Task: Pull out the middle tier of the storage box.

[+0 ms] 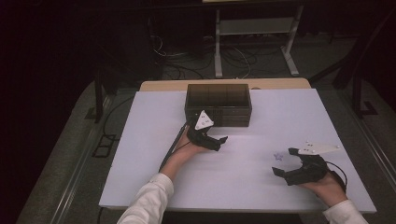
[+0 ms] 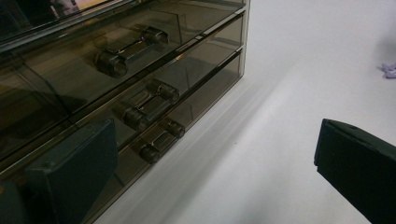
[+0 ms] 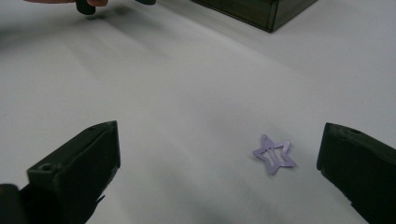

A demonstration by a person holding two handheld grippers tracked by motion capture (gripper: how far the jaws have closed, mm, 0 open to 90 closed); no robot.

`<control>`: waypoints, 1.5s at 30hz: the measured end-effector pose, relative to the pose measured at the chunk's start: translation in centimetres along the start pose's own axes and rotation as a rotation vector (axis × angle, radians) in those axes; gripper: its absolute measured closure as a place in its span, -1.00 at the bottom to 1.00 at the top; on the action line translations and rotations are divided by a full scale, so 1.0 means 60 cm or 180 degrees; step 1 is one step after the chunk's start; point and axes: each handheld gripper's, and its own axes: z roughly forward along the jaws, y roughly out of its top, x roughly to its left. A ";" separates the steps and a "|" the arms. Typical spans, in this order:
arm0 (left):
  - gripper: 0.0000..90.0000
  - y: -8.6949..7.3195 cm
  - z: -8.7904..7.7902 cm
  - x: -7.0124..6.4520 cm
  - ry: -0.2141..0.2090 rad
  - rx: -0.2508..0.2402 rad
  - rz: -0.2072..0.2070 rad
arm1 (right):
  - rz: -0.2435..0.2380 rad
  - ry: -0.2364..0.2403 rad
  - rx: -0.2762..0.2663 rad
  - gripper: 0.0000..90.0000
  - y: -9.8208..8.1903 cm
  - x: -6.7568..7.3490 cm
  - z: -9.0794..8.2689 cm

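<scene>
A dark, see-through drawer box [image 1: 218, 105] stands at the back middle of the white table [image 1: 140, 154]. My left gripper [image 1: 208, 133] hovers open just in front of its lower left corner. In the left gripper view the box front [image 2: 60, 79] has three stacked drawers, and the lowest handle [image 2: 161, 140] lies nearest the gripper [image 2: 215, 177]. A small purple star-shaped hair clip [image 1: 279, 156] lies flat on the table at the right. My right gripper [image 1: 283, 161] is open, low over the table, with the clip [image 3: 274, 154] between its jaws, nearer the right one.
The box corner [image 3: 261, 11] and the left gripper [image 3: 88, 5] appear far off in the right gripper view. The clip [image 2: 388, 70] shows at the right edge of the left gripper view. Table legs and cables [image 1: 233, 60] lie on the floor behind the table.
</scene>
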 end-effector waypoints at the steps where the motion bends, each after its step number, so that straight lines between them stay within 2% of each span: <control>1: -1.00 0.000 0.000 0.000 0.0010 0.0004 0.0021 | 0.0001 0.0001 0.0002 -1.00 0.000 0.000 0.000; 29: -1.00 0.001 -0.003 -0.009 0.0303 0.0088 0.0478 | 0.0015 0.0003 -0.0007 -1.00 0.000 0.000 -0.001; 45: -1.00 0.001 -0.007 -0.012 0.0443 0.0112 0.0687 | 0.0014 0.0001 -0.0008 -1.00 0.000 0.000 -0.001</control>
